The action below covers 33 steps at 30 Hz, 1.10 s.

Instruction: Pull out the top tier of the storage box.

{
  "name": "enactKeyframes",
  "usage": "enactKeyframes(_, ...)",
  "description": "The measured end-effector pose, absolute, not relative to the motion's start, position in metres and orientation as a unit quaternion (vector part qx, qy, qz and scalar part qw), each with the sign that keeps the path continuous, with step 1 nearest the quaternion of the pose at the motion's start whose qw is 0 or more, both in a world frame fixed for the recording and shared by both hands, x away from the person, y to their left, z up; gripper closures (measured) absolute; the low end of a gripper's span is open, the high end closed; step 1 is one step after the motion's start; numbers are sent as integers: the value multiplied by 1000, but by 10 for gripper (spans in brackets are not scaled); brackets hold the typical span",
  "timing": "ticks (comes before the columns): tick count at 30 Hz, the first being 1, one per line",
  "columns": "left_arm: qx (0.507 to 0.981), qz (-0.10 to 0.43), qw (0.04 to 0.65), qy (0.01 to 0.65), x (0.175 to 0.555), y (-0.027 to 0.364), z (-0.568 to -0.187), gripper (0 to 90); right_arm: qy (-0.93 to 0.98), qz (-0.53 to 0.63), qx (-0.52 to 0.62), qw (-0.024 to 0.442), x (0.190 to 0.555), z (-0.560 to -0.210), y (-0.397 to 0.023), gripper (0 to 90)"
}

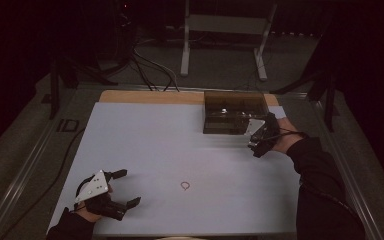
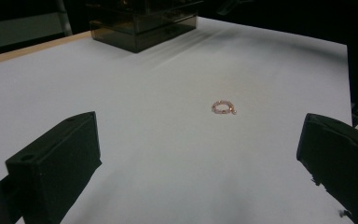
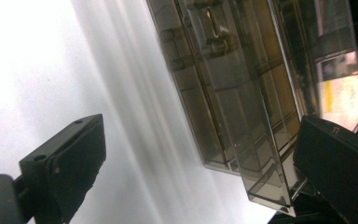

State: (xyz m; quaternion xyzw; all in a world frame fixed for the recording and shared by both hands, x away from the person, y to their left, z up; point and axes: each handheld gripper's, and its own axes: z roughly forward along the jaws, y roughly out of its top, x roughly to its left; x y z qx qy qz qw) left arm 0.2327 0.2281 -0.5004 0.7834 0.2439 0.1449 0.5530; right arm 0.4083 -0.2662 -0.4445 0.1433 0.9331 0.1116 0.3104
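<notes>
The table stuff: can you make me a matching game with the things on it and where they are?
Things:
1. bead ring
2. smoky clear box
3. left tongs
4. right tongs

Places:
A. at the box's near right corner
B. near left corner of the white table, jaws wide apart
C. lying alone toward the near middle of the table
D. far right part of the table

Pairs: 1-C, 2-D, 3-B, 4-A
</notes>
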Motion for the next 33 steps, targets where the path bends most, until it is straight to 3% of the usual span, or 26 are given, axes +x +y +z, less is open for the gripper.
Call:
enactKeyframes(17,782,144,555,244,232,229,-500,10,953,88,122,263,432,-420,-272,106)
enactKeyframes(20,782,143,556,244,232,229,-500,10,958,63,131,248,435,-416,-269,174)
enactKeyframes(27,782,142,556,244,233,229,-501,10,956,59,116,263,440,-415,-268,488)
enactKeyframes(33,782,143,555,243,232,229,-501,9,964,71,64,247,449,-412,-268,646)
